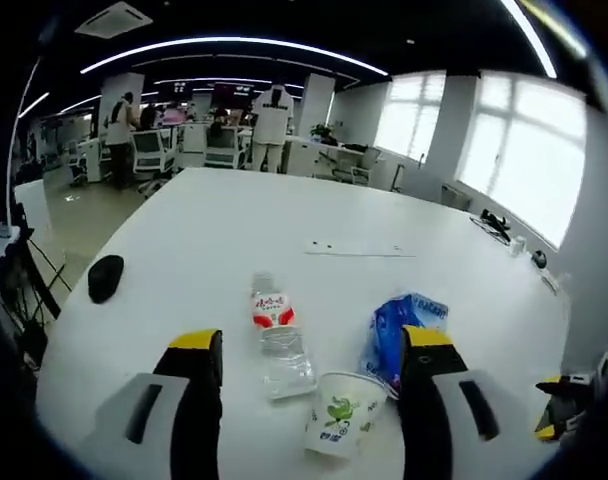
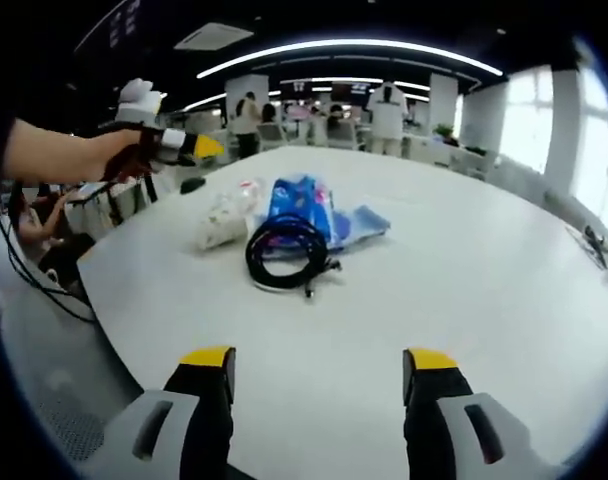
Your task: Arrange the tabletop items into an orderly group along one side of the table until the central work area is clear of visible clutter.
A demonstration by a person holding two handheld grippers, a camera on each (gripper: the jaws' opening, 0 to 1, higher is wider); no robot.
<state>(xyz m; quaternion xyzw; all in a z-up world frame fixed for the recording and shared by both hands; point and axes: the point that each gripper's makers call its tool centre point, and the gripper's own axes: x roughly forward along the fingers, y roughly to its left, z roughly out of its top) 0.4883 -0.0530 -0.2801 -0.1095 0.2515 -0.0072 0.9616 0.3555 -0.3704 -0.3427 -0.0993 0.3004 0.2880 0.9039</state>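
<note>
Between the spread, empty jaws of the left gripper (image 1: 311, 355), left gripper view, lie a plastic bottle (image 1: 277, 335) and paper cup (image 1: 341, 414) on the white bench (image 1: 234, 220); blue packet (image 1: 404, 325) beside the right jaw, black mouse (image 1: 105, 277) far left.

Right gripper view: ahead of the open, empty right gripper (image 2: 319, 358), a coiled black cable (image 2: 287, 252) rests against the packet; the left gripper is held raised at left.

Left yellow-tipped black two-jaw gripper (image 1: 312, 352): lower frame, jaws spread wide apart. Right yellow-tipped black two-jaw gripper (image 2: 320, 372): lower frame, jaws likewise apart. Bare forearm (image 2: 59, 152): upper left of the right gripper view.
</note>
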